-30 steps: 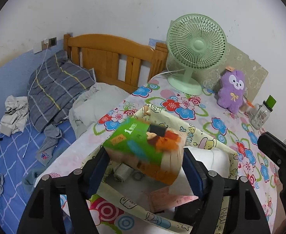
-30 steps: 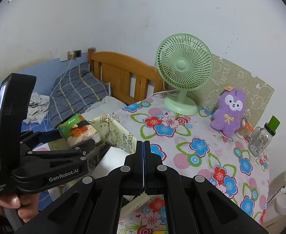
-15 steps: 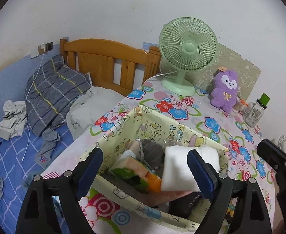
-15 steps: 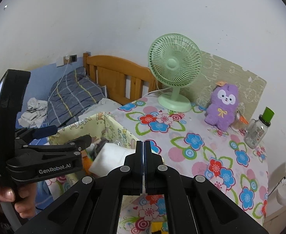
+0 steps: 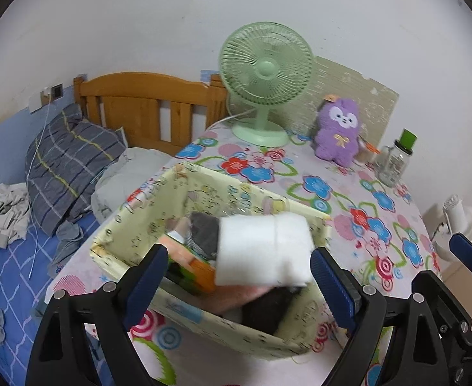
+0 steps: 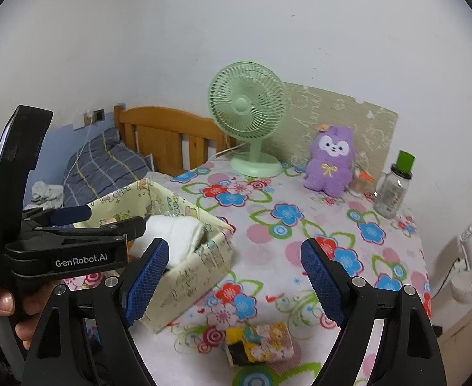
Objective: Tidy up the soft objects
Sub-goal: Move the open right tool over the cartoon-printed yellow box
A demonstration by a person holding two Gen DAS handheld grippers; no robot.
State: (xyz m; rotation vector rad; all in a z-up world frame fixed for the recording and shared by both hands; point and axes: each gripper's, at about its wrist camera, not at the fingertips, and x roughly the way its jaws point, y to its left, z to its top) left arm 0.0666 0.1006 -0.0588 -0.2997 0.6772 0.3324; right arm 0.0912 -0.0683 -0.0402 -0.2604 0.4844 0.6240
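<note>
left gripper [image 5: 237, 268]: wide, just opening, empty above fabric bin [image 5: 200, 318] | right gripper [image 6: 234, 276]: just sprang open, empty, beside bin

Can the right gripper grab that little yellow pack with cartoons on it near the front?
Probably yes. The right gripper is open with empty jaws, and the yellow pack lies alone on the flowered tablecloth just below them, nothing in between.

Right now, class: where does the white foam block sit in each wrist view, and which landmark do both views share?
Left wrist: foam block at centre, atop the box, between the open left gripper's fingers.
Right wrist: foam block left of centre, in the box, partly behind the left gripper.
Shared landmark: green fan.
</note>
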